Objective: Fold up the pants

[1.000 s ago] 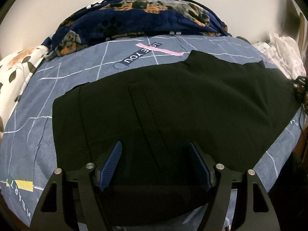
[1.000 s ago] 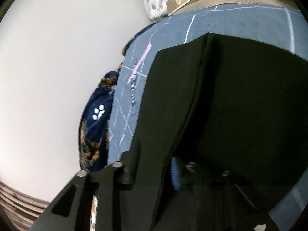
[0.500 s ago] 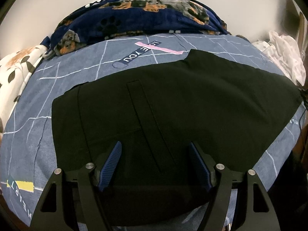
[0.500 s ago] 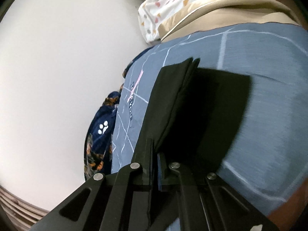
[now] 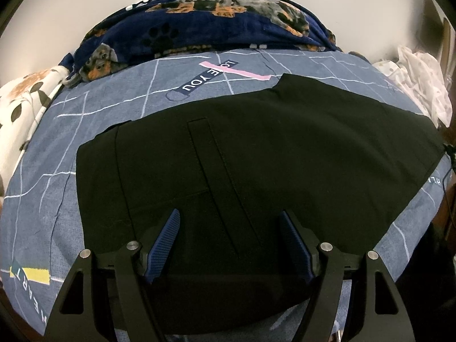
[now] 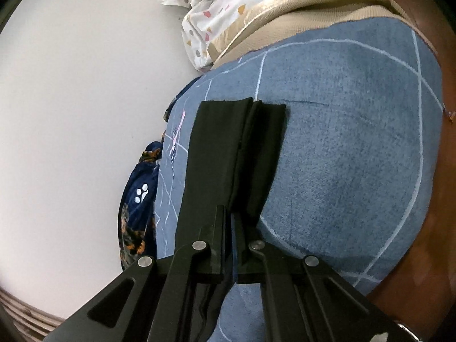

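Black pants [image 5: 256, 156] lie spread flat across a blue grid-patterned bedsheet [image 5: 42, 199]. My left gripper [image 5: 230, 222] is open, its blue-padded fingers [image 5: 168, 233] hovering just above the near part of the pants, holding nothing. My right gripper [image 6: 229, 213] is shut on the edge of the black pants [image 6: 228, 148], which show in the right wrist view as a folded strip stretching away from the jaws over the sheet [image 6: 356, 142].
A navy dog-print blanket [image 5: 199, 25] lies bunched at the far edge of the bed. White patterned bedding sits at the left [image 5: 20, 108] and right [image 5: 416, 85]. A white wall [image 6: 71, 114] stands behind. The brown bed edge [image 6: 427, 270] shows at the right.
My right gripper has closed on the pants' edge and pulled back, so the cloth now looks like a narrow strip. The left gripper has barely moved.
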Motion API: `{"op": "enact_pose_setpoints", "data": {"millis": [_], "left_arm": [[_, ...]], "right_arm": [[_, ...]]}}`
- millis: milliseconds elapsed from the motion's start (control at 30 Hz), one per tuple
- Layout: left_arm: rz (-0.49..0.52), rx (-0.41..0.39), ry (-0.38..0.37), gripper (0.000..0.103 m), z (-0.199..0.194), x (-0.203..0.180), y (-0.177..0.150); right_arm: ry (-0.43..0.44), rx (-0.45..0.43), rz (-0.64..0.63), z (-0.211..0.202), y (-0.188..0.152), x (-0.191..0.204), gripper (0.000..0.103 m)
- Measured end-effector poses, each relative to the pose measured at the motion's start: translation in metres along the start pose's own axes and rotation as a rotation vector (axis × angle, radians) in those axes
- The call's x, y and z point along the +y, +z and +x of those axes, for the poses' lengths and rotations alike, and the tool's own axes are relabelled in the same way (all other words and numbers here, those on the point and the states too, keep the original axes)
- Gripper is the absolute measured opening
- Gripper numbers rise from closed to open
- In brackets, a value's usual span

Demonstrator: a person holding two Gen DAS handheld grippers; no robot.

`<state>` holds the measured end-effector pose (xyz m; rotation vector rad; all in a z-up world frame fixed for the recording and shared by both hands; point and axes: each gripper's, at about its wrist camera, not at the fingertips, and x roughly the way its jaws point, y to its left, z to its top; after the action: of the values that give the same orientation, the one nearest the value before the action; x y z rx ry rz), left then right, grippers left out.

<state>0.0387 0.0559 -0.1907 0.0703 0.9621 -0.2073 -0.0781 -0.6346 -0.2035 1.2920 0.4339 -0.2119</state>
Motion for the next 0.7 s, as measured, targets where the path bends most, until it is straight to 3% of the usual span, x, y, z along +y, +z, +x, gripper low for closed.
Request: {"op": "enact_pose_setpoints", "data": {"millis": [267, 700], "left_arm": [[0.022, 0.012, -0.034, 0.073, -0.003, 0.007, -0.001], [0.043, 0.001, -0.035, 0.074, -0.002, 0.006, -0.003]], "right_arm": [[-0.047, 0.009, -0.007, -0.011, 0.0, 0.0, 0.003], [-0.022, 0.008, 0.003, -0.011, 0.003, -0.007, 0.006]]}}
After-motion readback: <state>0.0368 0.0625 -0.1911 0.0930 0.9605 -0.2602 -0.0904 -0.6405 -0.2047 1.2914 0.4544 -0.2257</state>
